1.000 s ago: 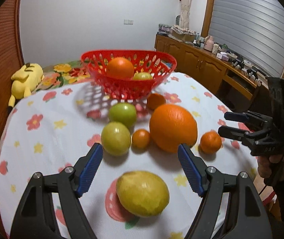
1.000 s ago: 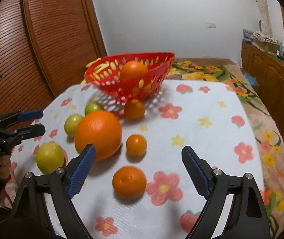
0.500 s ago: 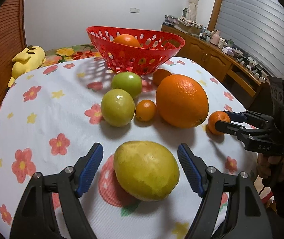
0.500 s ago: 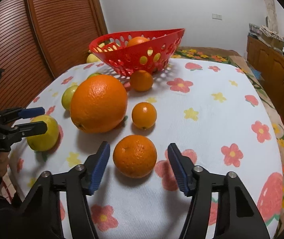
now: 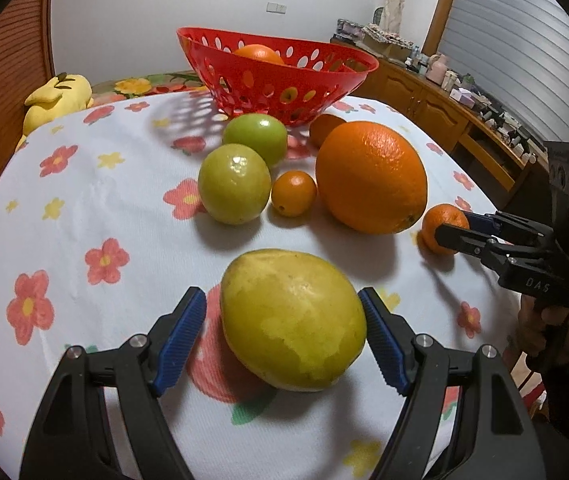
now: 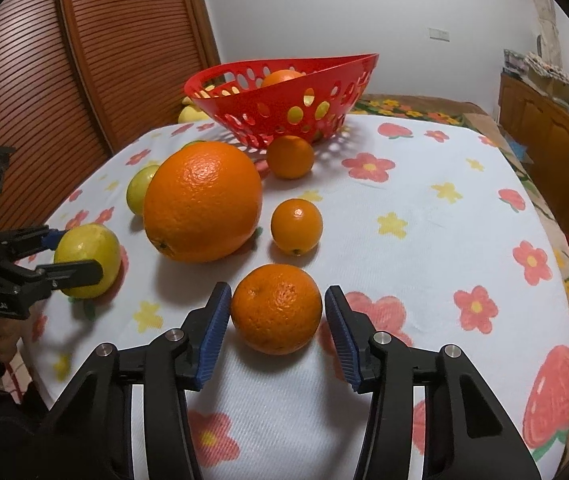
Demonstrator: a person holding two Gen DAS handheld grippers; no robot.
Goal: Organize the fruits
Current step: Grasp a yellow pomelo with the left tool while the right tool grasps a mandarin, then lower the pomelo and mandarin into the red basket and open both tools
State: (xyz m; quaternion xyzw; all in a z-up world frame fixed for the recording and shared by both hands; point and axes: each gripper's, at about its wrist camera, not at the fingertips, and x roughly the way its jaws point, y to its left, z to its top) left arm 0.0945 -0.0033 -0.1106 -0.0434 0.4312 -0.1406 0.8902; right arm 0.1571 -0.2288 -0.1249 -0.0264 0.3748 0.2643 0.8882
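A yellow lemon-like fruit [image 5: 292, 320] lies on the flowered tablecloth [image 5: 84, 208] between the fingers of my left gripper [image 5: 280, 294], which is open, with a gap at the left pad. My right gripper [image 6: 278, 288] straddles a mandarin [image 6: 276, 308]; its jaws are closing, with slim gaps still showing at both pads. Behind them sit a big orange [image 6: 202, 200], a small orange [image 6: 296, 226], two green fruits [image 5: 234, 189] and another mandarin [image 6: 289, 157]. The red perforated basket [image 6: 284, 108] at the back holds an orange and something yellow.
A yellow plush toy [image 5: 58, 94] lies past the table's far left edge. Wooden cabinets [image 5: 436, 108] with clutter on top run along the right wall, and a slatted wooden door [image 6: 84, 60] stands on the left. A hand [image 5: 544, 328] holds the right gripper's handle.
Both grippers came down toward the table. The left now has the yellow fruit between its fingers. The right's jaws narrowed from wide open to just around the mandarin.
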